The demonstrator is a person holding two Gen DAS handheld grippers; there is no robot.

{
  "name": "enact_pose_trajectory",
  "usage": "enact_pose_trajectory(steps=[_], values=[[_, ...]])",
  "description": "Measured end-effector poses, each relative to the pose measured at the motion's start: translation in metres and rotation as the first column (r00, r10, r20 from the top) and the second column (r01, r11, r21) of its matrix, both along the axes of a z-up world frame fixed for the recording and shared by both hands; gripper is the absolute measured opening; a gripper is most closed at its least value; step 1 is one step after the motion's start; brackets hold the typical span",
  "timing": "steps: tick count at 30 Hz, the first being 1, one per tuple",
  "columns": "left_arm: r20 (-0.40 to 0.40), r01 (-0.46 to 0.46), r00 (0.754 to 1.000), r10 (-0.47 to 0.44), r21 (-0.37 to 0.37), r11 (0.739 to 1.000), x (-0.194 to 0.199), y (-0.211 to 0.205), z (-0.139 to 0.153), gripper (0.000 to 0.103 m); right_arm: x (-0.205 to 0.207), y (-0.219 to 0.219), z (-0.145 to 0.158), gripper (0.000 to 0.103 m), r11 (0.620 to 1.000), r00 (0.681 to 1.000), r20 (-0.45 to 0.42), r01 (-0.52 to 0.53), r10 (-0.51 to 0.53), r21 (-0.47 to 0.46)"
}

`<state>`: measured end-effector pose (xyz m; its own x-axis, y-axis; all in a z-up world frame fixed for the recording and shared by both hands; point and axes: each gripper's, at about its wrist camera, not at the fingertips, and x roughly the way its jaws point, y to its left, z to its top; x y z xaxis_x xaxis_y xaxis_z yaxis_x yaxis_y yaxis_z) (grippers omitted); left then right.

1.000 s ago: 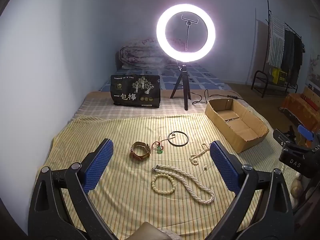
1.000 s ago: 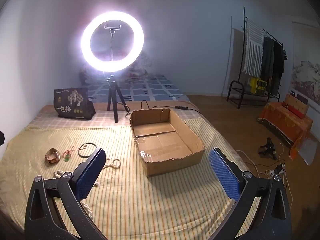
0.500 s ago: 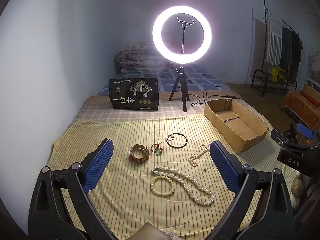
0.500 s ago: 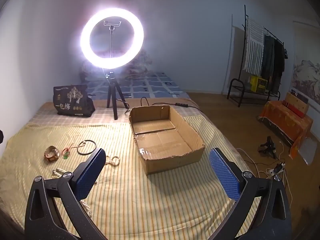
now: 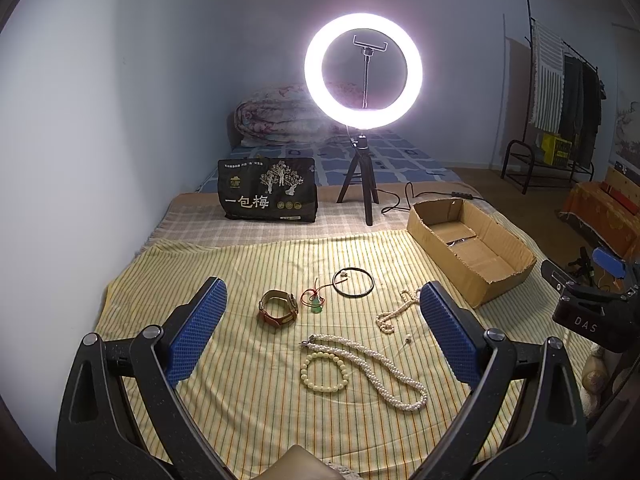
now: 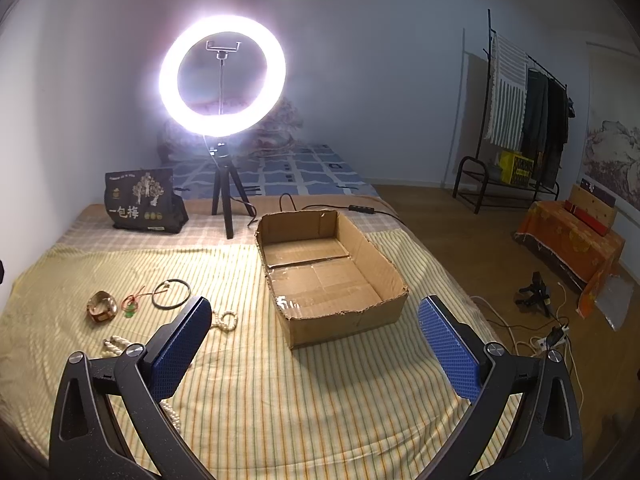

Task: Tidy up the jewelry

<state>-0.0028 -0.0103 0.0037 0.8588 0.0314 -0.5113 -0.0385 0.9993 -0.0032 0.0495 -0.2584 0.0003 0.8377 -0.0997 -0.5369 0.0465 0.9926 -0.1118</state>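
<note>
Little has shifted since a second ago: both views have only drifted slightly, and every piece lies where it lay, so nothing is sorted yet.

From my left wrist, my left gripper [image 5: 320, 344] hangs released and empty above the striped bedspread [image 5: 248, 408]. Between its pads lie the leather bracelet [image 5: 278, 312], the red cord with a green pendant [image 5: 314, 300], the black ring [image 5: 353, 283], a small pearl strand [image 5: 390, 316], the cream bead bracelet [image 5: 324, 372] and the long pearl necklace [image 5: 380, 368] — all apart from the cardboard box [image 5: 472, 256], which stands off to the right.

From my right wrist, my right gripper [image 6: 316, 344] is likewise spread wide, holding nothing, with the box [image 6: 332, 276] ahead — its floor looks bare. The jewelry sits well to the left. I judge the task is at its start; the first pickup is yet to come.
</note>
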Motion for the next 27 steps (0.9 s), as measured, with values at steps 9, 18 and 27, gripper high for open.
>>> enact_pose_trajectory(steps=[9,18,27], values=[[0.002,0.001,1.0,-0.001,0.002,1.0,0.0016,0.0002,-0.0005,0.099,0.0,-0.0006,0.0009,0.103,1.0,1.0,-0.001,0.005,-0.005,0.0],[0.003,0.001,1.0,-0.001,-0.001,1.0,0.0025,0.0007,0.0027,0.099,0.0002,-0.0008,0.0018,0.103,1.0,1.0,-0.003,0.004,-0.004,0.001],[0.004,0.0,1.0,0.0,-0.002,1.0,0.0018,0.0008,0.0021,0.099,0.0001,-0.0013,0.0015,0.103,1.0,1.0,-0.003,0.004,-0.004,0.001]])
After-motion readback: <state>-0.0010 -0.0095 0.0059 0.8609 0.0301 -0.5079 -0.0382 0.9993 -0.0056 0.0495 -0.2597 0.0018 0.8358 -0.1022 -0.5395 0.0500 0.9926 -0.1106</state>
